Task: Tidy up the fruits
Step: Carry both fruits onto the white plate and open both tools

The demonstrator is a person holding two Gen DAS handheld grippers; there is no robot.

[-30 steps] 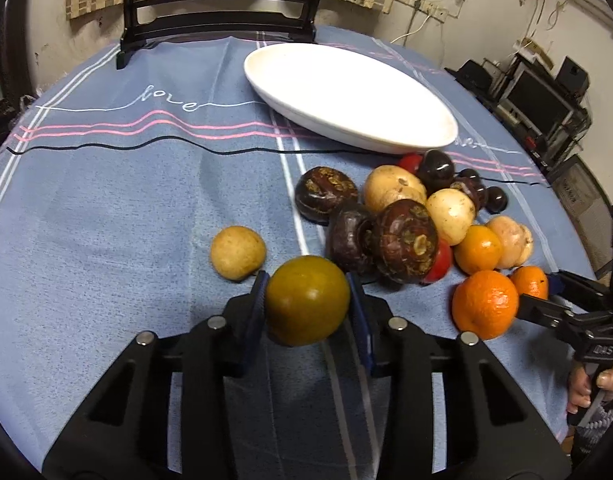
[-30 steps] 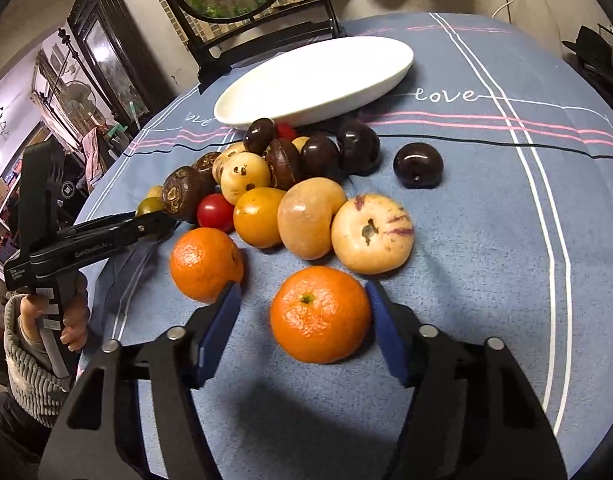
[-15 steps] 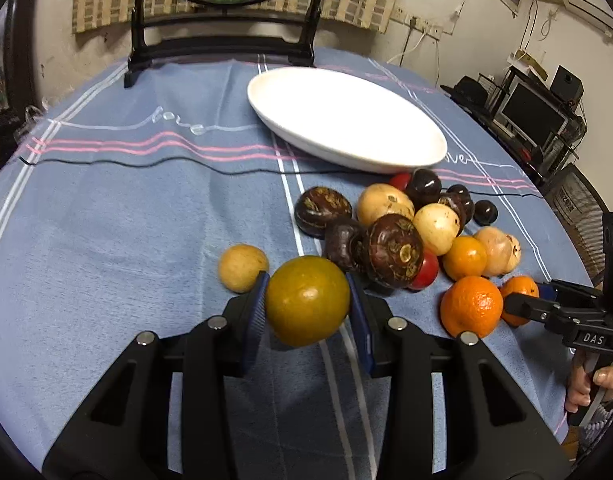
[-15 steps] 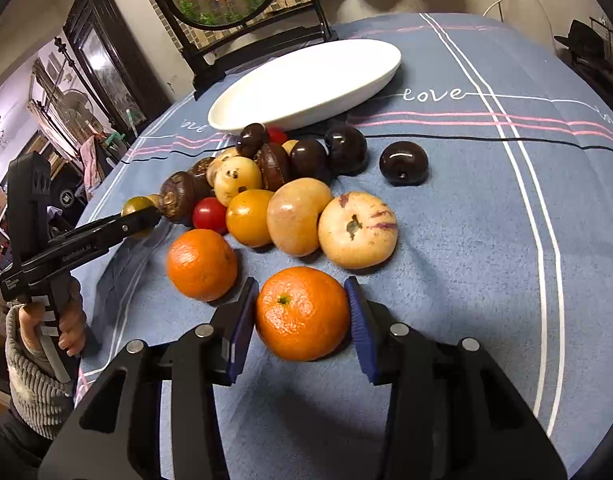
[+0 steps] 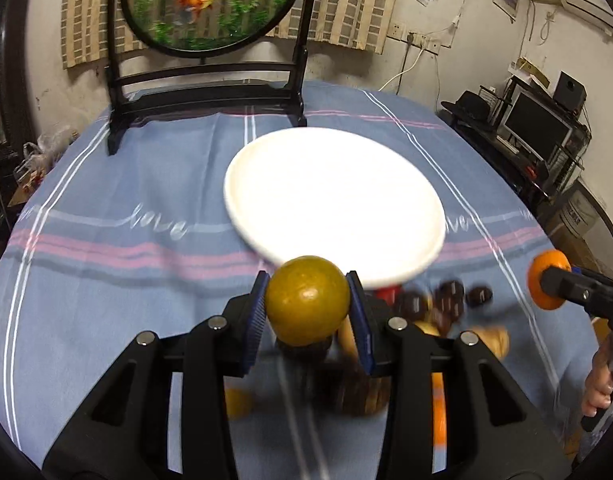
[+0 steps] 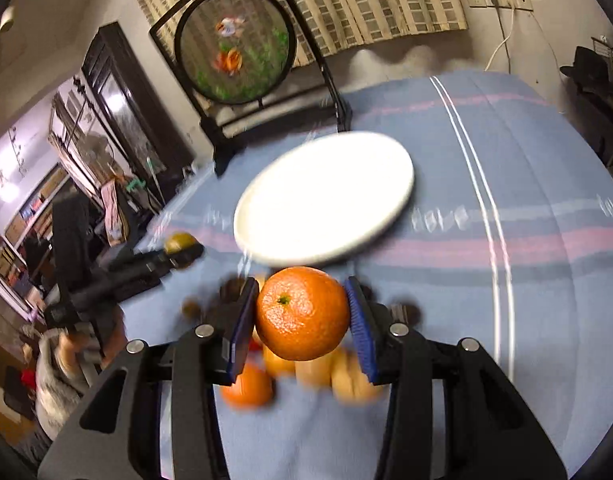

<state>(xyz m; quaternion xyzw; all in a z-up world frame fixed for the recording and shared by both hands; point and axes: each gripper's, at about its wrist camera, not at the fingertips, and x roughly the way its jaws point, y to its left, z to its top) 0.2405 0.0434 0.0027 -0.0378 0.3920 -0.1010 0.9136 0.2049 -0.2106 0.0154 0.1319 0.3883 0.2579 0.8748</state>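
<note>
**Step in hand.** Judged as carry-to-plate: two fruits lifted at once, one in each claw, neither yet set down. Plate bare of fruit, so the sorting was reckoned barely begun.

**Surface** [image 5: 106, 280]. Round, under a blue striped cloth. Bore everything below.

**White plate** [image 5: 334, 200]. Oval, empty, far of centre on the surface. Lay beyond both claws and just beyond the heap.

**Fruit heap** [image 5: 446, 304]. Mixed dark, tan and orange pieces, blurred. Lay on the cloth at the plate's near edge, beneath and behind the two claws.

**Left claw** [image 5: 307, 305]. Clenched narrowly on an olive-yellow fruit [image 5: 306, 300], blue pads pressed to its left and right flanks. Raised off the cloth, fruit overlapping the plate's near rim in the left wrist view.

**Right claw** [image 6: 302, 316]. Jaws just closed in; pads now pressed to both sides of an orange [image 6: 302, 312], stem dimple turned up. Grasped firmly, raised above the heap, plate just beyond.

**Next move, as judged.** Called for carrying each fruit farther over the plate, lowering until nearly touching, then releasing gently. Round fruit on a shallow plate apt to roll, so a low drop was advised. Also called for keeping the two claws well apart over the plate to avoid a knock.
</note>
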